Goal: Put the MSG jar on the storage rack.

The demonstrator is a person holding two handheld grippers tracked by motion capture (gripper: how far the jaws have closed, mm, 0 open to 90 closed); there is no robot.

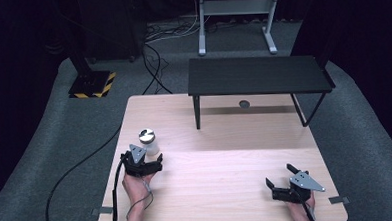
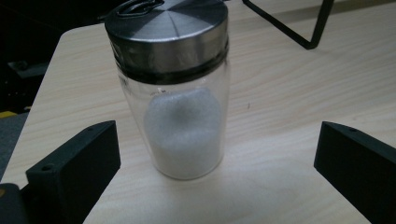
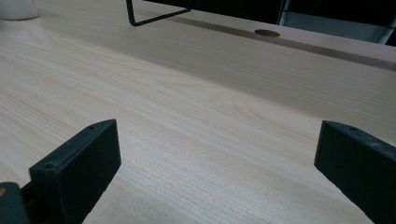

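A clear glass jar with a brushed metal lid stands upright on the left part of the wooden table. White powder fills its lower half, as the left gripper view shows on the jar. My left gripper is open just in front of the jar, its jaws spread wide to either side without touching it. My right gripper rests open near the table's front right corner, with only bare wood between its jaws. The base of the jar shows at the top left of the right gripper view.
A low black shelf on thin metal legs stands across the far side of the table, with a round cable hole under it. Cables run over the grey floor on the left. Tape tabs mark the front corners.
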